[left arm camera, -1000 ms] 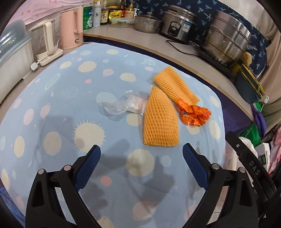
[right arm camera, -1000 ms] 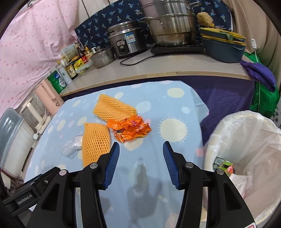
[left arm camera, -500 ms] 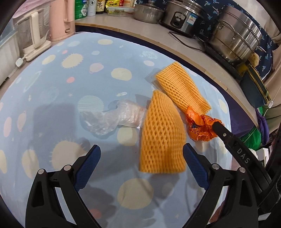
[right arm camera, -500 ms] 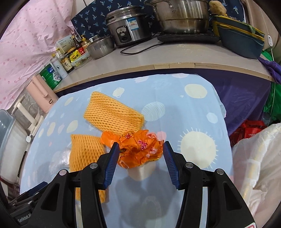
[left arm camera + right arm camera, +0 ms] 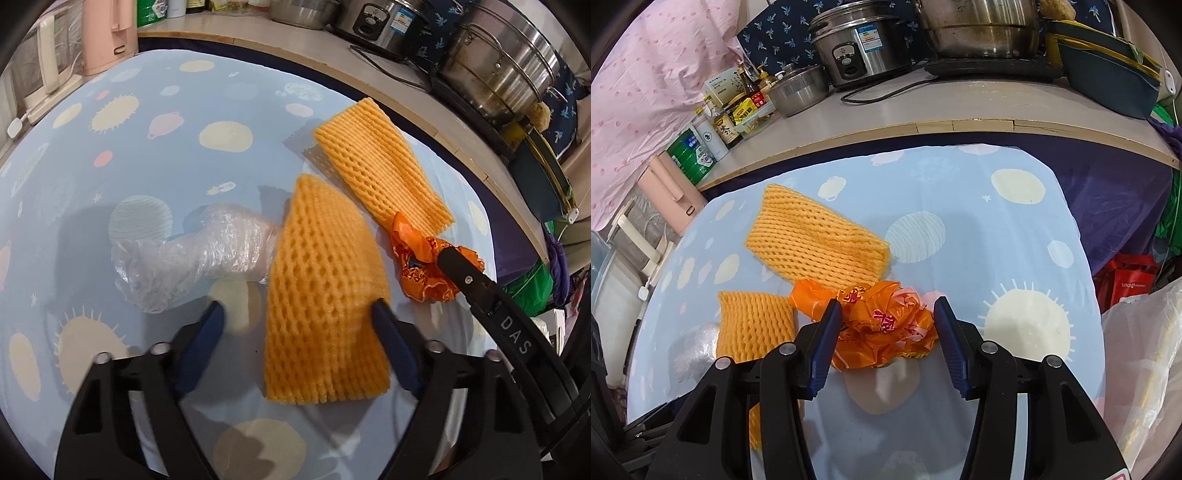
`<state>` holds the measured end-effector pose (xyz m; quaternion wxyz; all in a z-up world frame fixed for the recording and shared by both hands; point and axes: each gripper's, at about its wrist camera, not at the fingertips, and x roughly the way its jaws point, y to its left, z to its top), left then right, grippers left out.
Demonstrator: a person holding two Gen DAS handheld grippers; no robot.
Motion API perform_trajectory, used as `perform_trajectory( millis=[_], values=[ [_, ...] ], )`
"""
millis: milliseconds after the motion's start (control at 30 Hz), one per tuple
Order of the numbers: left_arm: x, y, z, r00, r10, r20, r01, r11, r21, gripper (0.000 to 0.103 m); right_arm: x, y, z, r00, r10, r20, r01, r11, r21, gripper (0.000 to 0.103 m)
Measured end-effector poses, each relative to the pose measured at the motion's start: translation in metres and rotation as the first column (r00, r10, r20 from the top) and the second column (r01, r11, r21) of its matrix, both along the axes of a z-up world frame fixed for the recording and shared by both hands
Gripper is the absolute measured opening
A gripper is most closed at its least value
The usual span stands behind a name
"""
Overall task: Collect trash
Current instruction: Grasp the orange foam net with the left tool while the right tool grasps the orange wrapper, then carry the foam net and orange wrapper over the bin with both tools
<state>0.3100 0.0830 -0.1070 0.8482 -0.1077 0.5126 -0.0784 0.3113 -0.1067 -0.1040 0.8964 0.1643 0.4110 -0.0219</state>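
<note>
On the blue patterned tablecloth [image 5: 155, 122] lie two orange foam nets, a crumpled orange wrapper and a clear plastic bag [image 5: 192, 254]. My left gripper [image 5: 299, 325] is open, its jaws straddling the near foam net [image 5: 325, 295]. The far foam net [image 5: 380, 166] lies behind it; it also shows in the right wrist view [image 5: 816, 243]. My right gripper [image 5: 886, 325] is open with its jaws on both sides of the orange wrapper [image 5: 886, 321]. In the left wrist view the right gripper's finger covers part of the wrapper [image 5: 417, 266].
A white trash bag [image 5: 1145, 358] stands past the table's right edge. A counter [image 5: 923, 107] behind holds a rice cooker [image 5: 860, 48], pots, bottles and a blue basin [image 5: 1108, 74]. A pink kettle [image 5: 107, 33] stands at the far left.
Both grippers moved forward and down. The left now straddles the near foam net and its jaws have narrowed. The right now straddles the orange wrapper.
</note>
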Motion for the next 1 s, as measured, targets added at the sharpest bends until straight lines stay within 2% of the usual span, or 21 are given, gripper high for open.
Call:
perform_trajectory(
  millis=[67,133,167,267,467,1000],
  values=[
    [0.000,0.000,0.000,1.000,-0.018,-0.011,0.018,1.000,-0.013,0.041,-0.002,0.002,0.002,1.000,0.005,0.003,-0.005,1.000,-0.002,0.040],
    [0.000,0.001,0.000,1.000,-0.020,-0.025,0.019,0.999,-0.026,0.034,-0.003,0.004,0.004,1.000,0.013,0.005,-0.013,1.000,-0.011,0.032],
    [-0.002,0.002,0.001,0.999,-0.020,-0.026,0.019,0.999,-0.033,0.028,-0.005,0.006,0.005,1.000,0.017,0.006,-0.017,1.000,-0.017,0.031],
    [-0.008,0.002,0.006,0.999,-0.028,-0.019,0.028,0.999,-0.036,0.019,-0.011,0.012,0.009,1.000,0.027,0.009,-0.027,0.999,-0.036,0.029],
    [-0.030,0.004,0.029,0.999,-0.041,0.026,0.042,0.998,-0.037,0.017,-0.039,0.014,0.027,0.999,0.035,0.041,-0.034,0.999,-0.029,0.028],
    [-0.111,-0.007,0.094,0.985,-0.105,0.134,0.110,0.993,-0.030,0.017,-0.145,-0.008,0.091,0.988,-0.012,0.152,0.015,1.000,-0.021,0.028]
  ],
)
